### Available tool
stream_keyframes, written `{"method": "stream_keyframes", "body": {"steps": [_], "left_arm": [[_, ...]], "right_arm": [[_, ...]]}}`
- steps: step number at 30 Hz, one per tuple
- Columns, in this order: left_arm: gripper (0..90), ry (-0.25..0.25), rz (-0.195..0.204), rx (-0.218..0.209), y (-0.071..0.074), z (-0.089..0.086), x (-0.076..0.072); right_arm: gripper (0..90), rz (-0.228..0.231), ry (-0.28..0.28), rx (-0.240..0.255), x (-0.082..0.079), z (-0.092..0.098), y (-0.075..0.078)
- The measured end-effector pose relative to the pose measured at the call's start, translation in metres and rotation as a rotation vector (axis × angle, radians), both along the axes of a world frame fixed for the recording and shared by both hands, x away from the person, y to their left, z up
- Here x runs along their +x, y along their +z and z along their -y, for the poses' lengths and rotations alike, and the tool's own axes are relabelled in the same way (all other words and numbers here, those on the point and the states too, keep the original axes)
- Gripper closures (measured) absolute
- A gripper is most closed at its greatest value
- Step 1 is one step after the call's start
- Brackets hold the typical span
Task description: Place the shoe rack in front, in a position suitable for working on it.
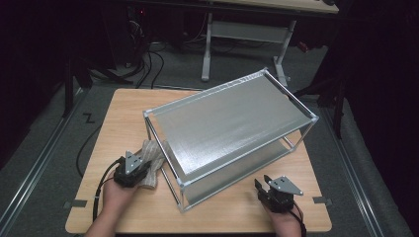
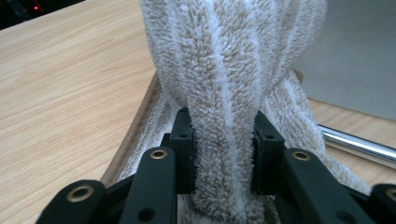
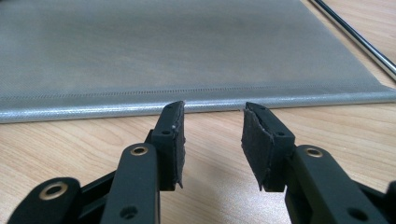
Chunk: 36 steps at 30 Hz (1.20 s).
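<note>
The towel (image 2: 224, 93), a beige terry cloth with pale stripes, is pinched in the left tool (image 2: 224, 154): a bunched fold of it stands between the two black pads, which press on it from both sides. Beyond the jaws the cloth rises and widens, its stripes running along the direction in which the tool points, while the rest of it spreads flat on the bench (image 2: 70, 93) under and beside the jaws. In the high view the left tool (image 1: 131, 170) sits at the near left of the bench (image 1: 123, 106) with the towel (image 1: 152, 154) lying ahead of it, its long axis pointing away from the person toward the near left corner post of the rack (image 1: 232, 118). The cloth lies just beside that post and the rack's lower chrome rail (image 2: 359, 144).

The right tool (image 3: 212, 144) has its jaws partly apart with nothing between them, only bare bench (image 3: 93, 140). It points level at the hemmed edge of the rack's grey lower shelf (image 3: 187, 60), close to it but apart. In the high view the right tool (image 1: 276, 192) rests at the near right of the bench, in front of the rack's long side, well apart from the towel.
</note>
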State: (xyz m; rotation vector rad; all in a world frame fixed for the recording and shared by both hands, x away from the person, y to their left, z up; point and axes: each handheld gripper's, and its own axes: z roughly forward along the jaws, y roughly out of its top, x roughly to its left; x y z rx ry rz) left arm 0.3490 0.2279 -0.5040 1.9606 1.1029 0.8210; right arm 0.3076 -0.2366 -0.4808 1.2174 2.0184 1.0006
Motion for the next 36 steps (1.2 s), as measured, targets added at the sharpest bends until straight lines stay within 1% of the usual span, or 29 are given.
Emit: {"method": "stream_keyframes", "body": {"steps": [1,4,6,7,10,13,17,19,20,22,23,24,25,26,29,30,32,33,35,36], "left_arm": [[67.8,-0.013,-0.006,-0.002,0.000,0.000,-0.001],[67.8,-0.043,-0.027,-0.030,0.000,0.000,-0.005],[67.7,-0.070,-0.035,-0.051,0.001,0.000,-0.011],[67.6,-0.080,-0.034,-0.055,0.001,0.000,-0.014],[67.1,-0.128,-0.029,-0.051,0.001,0.005,-0.025],[67.1,-0.169,-0.034,-0.051,0.001,0.014,-0.036],[66.6,-0.208,-0.027,-0.037,0.000,0.028,-0.049],[66.2,-0.230,-0.025,-0.023,0.001,0.035,-0.057],[66.2,-0.243,-0.028,-0.016,0.001,0.039,-0.061],[65.8,-0.270,-0.018,-0.006,0.001,0.047,-0.070],[65.5,-0.277,-0.017,-0.003,0.001,0.049,-0.073],[65.5,-0.286,-0.018,-0.009,0.001,0.051,-0.075],[65.4,-0.303,-0.028,-0.028,0.001,0.054,-0.079],[65.4,-0.319,-0.032,-0.033,0.002,0.056,-0.082],[65.4,-0.365,-0.039,-0.040,0.003,0.064,-0.090],[65.1,-0.374,-0.032,-0.039,0.004,0.068,-0.094],[64.5,-0.399,-0.035,-0.057,0.006,0.071,-0.097],[64.5,-0.405,-0.032,-0.053,0.006,0.071,-0.098],[64.5,-0.405,-0.018,-0.017,0.006,0.074,-0.099],[64.6,-0.402,-0.020,-0.016,0.006,0.075,-0.099]], "right_arm": [[59.0,0.002,0.001,-0.002,0.000,0.000,0.000],[58.6,0.004,0.004,-0.002,-0.001,-0.001,0.001],[58.6,0.005,0.010,-0.006,-0.001,-0.002,0.001],[58.5,0.006,0.012,-0.004,-0.001,-0.002,0.001],[58.1,0.008,0.015,-0.003,-0.001,-0.003,0.001],[57.2,0.011,0.024,-0.003,0.000,-0.004,0.002],[56.1,0.010,0.032,0.001,0.003,-0.007,0.002],[56.0,0.013,0.047,0.000,0.004,-0.009,0.002],[55.9,0.015,0.046,0.003,0.005,-0.011,0.002],[55.6,0.016,0.057,0.001,0.006,-0.013,0.003],[55.6,0.015,0.064,0.000,0.006,-0.015,0.002],[55.5,0.016,0.069,-0.004,0.007,-0.016,0.002],[55.5,0.015,0.070,-0.003,0.007,-0.016,0.003],[55.5,0.015,0.074,-0.002,0.007,-0.017,0.003],[55.5,0.019,0.077,-0.001,0.007,-0.018,0.004],[55.5,0.020,0.080,-0.002,0.008,-0.018,0.004],[55.4,0.018,0.082,-0.002,0.008,-0.019,0.003],[55.5,0.020,0.082,-0.002,0.008,-0.019,0.003],[55.4,0.021,0.080,-0.004,0.008,-0.019,0.003],[55.4,0.020,0.080,-0.004,0.008,-0.019,0.003]]}}
